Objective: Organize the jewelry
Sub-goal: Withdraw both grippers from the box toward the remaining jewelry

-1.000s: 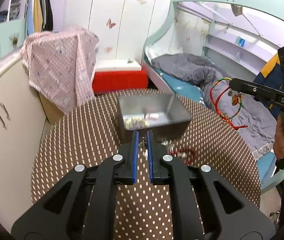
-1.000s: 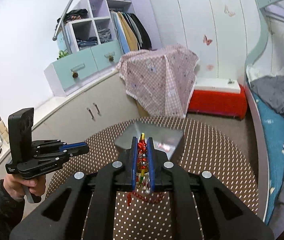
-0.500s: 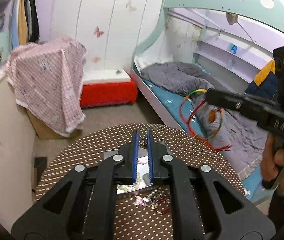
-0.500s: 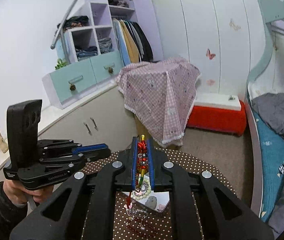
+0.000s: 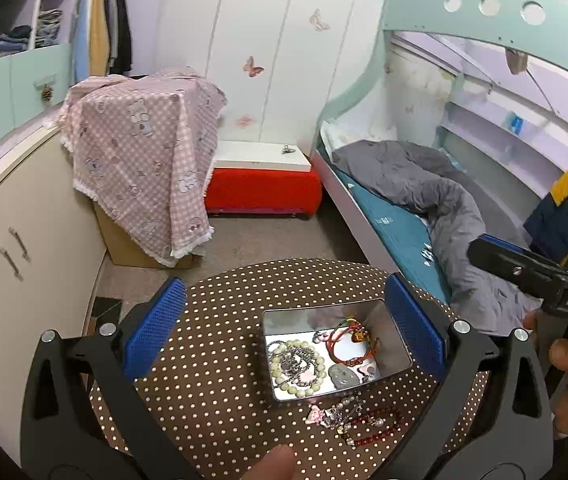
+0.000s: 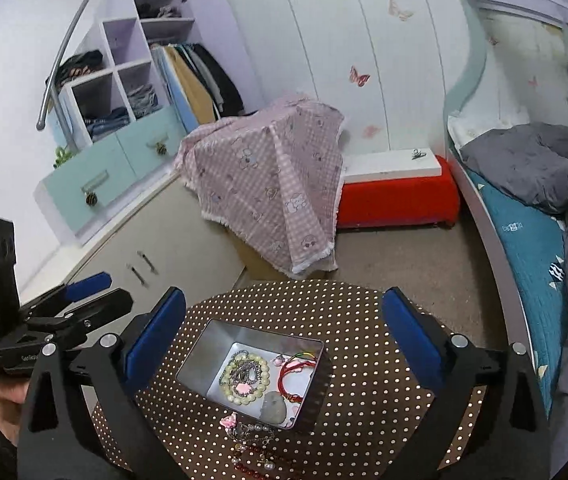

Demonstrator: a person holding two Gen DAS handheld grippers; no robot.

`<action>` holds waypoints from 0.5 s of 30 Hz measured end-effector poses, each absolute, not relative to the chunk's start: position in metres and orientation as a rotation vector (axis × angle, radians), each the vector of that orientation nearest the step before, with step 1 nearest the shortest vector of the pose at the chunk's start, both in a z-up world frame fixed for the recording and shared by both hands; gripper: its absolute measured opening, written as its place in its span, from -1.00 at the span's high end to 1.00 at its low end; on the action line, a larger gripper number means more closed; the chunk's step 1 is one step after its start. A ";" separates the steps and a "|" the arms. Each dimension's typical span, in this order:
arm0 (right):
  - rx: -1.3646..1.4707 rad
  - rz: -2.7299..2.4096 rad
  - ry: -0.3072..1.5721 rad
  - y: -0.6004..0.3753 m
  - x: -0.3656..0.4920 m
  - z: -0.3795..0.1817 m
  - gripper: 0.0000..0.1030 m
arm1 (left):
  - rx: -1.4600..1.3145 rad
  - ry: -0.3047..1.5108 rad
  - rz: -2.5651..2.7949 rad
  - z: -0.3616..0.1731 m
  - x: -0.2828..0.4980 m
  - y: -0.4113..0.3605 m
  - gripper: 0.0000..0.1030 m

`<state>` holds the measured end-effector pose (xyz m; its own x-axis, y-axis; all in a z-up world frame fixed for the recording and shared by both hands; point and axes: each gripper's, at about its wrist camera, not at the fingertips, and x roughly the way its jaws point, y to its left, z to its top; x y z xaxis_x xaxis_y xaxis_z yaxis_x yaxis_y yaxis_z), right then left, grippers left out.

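A metal tin [image 5: 397, 343] [image 6: 198, 354] stands on the round brown polka-dot table [image 5: 220, 380] [image 6: 363, 360]. Inside lie a red cord bracelet [image 5: 349, 346] [image 6: 297, 374], a pale green bead bracelet [image 5: 295, 368] [image 6: 244, 380], a silver chain and a grey stone pendant [image 5: 343, 376] [image 6: 274, 406]. Loose jewelry with a pink charm, pearls and dark red beads [image 5: 347, 418] [image 6: 252, 440] lies on the table in front of the tin. My left gripper [image 5: 284, 332] and right gripper [image 6: 284, 334] are both open and empty, high above the tin.
A bed with a grey duvet [image 5: 423, 188] stands on the right. A box under a pink checked cloth [image 5: 144, 160], a red bench [image 5: 264, 192] and a beige cabinet [image 5: 24, 248] stand beyond the table on the floor.
Both grippers have opened. The red cord bracelet left the right gripper and the small piece left the left gripper; they now lie in the tin. Both grippers have lifted higher.
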<state>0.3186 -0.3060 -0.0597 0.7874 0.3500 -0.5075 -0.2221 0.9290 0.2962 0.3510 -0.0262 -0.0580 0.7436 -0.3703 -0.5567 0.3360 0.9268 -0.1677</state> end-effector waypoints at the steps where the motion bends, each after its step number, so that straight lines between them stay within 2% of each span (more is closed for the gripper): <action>1: 0.228 0.310 0.585 -0.307 0.318 -0.058 -0.84 | -0.061 0.614 -0.380 -0.058 0.347 -0.024 -0.88; 15: 0.204 0.303 0.525 -0.314 0.285 -0.045 -0.84 | -0.065 0.526 -0.293 -0.051 0.305 -0.002 -0.88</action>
<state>0.2848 -0.3138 -0.0449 0.8224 0.3343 -0.4602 -0.2307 0.9356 0.2674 0.3046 -0.0015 -0.0514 0.8242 -0.2922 -0.4851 0.2592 0.9563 -0.1357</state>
